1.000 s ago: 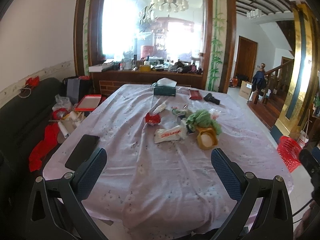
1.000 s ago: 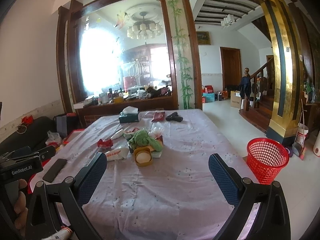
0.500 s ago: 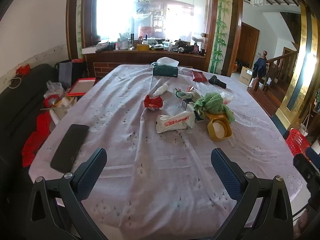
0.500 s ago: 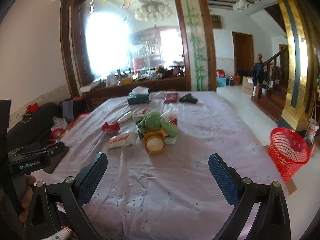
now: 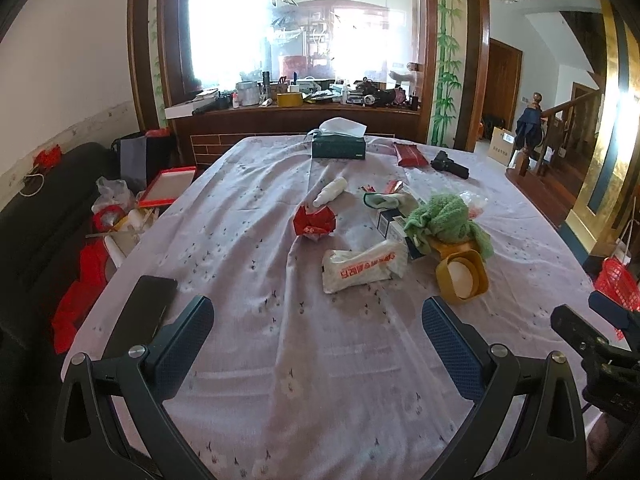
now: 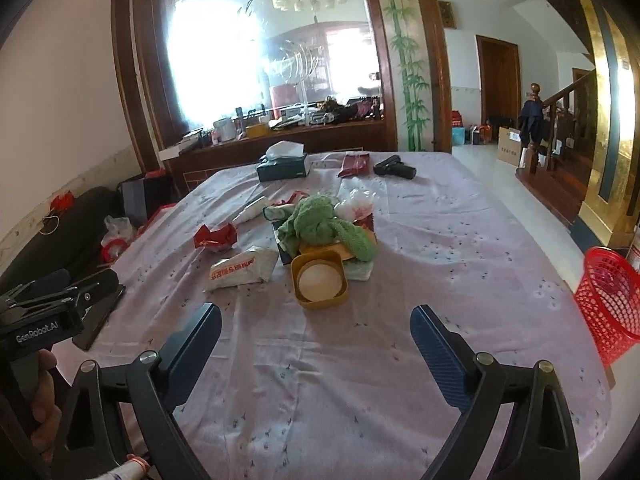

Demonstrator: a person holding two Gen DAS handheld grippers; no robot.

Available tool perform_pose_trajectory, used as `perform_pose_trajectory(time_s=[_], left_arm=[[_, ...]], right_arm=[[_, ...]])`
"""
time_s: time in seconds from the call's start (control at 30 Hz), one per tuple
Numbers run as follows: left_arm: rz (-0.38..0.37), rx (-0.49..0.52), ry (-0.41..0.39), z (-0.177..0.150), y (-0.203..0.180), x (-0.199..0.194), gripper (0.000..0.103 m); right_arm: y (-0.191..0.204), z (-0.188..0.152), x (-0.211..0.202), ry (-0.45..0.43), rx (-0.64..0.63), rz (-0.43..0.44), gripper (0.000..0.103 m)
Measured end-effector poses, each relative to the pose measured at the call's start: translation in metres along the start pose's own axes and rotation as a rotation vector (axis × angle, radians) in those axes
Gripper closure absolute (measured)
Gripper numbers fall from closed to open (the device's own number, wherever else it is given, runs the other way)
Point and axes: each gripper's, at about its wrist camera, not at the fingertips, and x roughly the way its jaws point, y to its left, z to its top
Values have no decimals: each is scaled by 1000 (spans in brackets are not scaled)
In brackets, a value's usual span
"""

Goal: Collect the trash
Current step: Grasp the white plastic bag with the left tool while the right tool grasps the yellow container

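Observation:
Trash lies mid-table on a lilac cloth (image 5: 248,248): a white wrapper with red print (image 5: 362,266) (image 6: 240,269), a crumpled red wrapper (image 5: 315,220) (image 6: 216,237), a yellow cup (image 5: 462,276) (image 6: 320,280), a green cloth (image 5: 446,216) (image 6: 320,224) over small boxes, and a white tube (image 5: 330,192). A red mesh basket (image 6: 610,298) (image 5: 616,280) stands on the floor at the right. My left gripper (image 5: 318,328) is open and empty, short of the white wrapper. My right gripper (image 6: 316,332) is open and empty, just short of the yellow cup.
A black phone (image 5: 140,316) lies at the table's left front edge. A tissue box (image 5: 339,146), a red packet (image 5: 412,154) and a black device (image 5: 450,164) sit at the far end. A dark sofa (image 5: 44,216) with clutter runs along the left.
Both grippers have moved forward over the table toward the trash pile. The pile now looks nearer and larger. Both stay open and empty.

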Motion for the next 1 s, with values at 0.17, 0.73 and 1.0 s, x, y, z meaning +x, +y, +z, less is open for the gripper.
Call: perform_pose_trajectory(time_s=[0.17, 0.73, 1.0], left_arm=[[-40, 23, 23, 11, 4, 33, 0], [-95, 360, 287, 25, -63, 208, 20], [-76, 372, 302, 24, -67, 209, 82]], right_arm=[[-2, 5, 32, 44, 11, 14, 7], [-14, 18, 171, 307, 45, 14, 14], [-24, 12, 181, 340, 72, 34, 32]])
